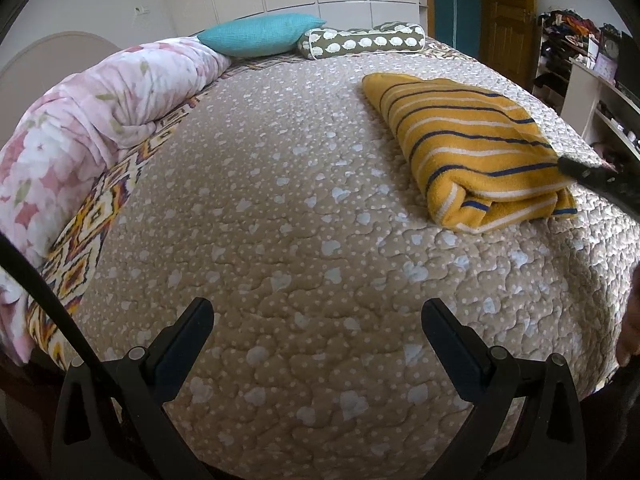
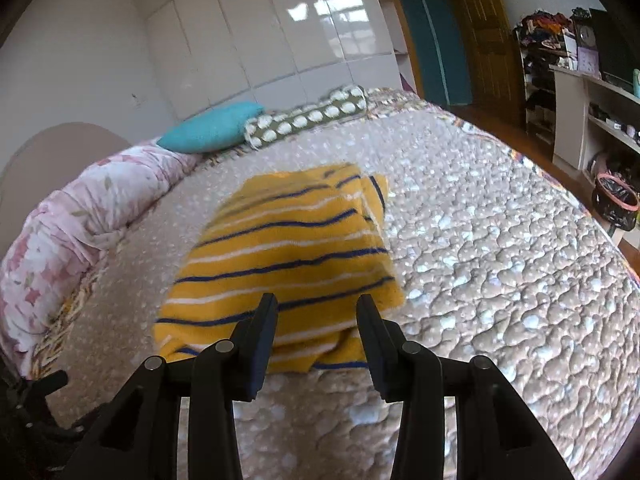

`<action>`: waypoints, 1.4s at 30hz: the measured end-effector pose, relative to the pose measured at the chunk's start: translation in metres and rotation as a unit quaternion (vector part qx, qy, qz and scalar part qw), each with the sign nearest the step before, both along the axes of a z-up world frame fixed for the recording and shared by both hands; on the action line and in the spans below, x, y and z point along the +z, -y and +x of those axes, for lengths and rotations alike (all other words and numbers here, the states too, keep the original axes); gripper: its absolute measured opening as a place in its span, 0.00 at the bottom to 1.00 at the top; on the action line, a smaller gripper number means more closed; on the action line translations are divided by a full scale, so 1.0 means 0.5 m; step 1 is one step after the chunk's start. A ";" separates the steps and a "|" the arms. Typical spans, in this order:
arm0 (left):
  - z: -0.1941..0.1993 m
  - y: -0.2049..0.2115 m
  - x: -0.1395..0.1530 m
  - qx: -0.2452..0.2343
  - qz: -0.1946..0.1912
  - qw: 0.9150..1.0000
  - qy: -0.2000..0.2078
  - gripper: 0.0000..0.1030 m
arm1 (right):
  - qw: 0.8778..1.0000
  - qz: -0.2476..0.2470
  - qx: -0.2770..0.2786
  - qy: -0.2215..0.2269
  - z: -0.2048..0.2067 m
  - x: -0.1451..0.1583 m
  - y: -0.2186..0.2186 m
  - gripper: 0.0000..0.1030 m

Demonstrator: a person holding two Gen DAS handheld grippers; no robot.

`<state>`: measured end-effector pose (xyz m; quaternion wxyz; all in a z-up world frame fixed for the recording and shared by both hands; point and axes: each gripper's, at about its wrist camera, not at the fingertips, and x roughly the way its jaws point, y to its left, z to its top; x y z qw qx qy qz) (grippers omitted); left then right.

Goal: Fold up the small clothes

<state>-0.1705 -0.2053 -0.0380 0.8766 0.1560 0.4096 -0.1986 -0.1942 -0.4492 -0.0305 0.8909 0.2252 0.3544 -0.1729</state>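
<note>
A bed is covered by a beige quilted bedspread (image 1: 280,184) dotted with pale shapes. Along its left edge lies a rolled pink floral duvet (image 1: 92,120), over a strip of zigzag-patterned sheet (image 1: 80,248). At the head rest a turquoise pillow (image 1: 260,34) and, touching it on the right, an olive bolster (image 1: 364,42) with white shapes. Behind stand glossy white wardrobe doors (image 2: 280,32), a wooden door (image 1: 508,16), cluttered shelves (image 2: 540,52), and a pink-rimmed bin (image 2: 616,200).
</note>
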 end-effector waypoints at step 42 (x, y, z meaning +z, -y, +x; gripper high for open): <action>0.002 0.045 -0.040 -0.028 0.004 0.999 -0.039 1.00 | 0.999 0.030 -0.038 -0.005 -0.058 0.005 0.107 0.47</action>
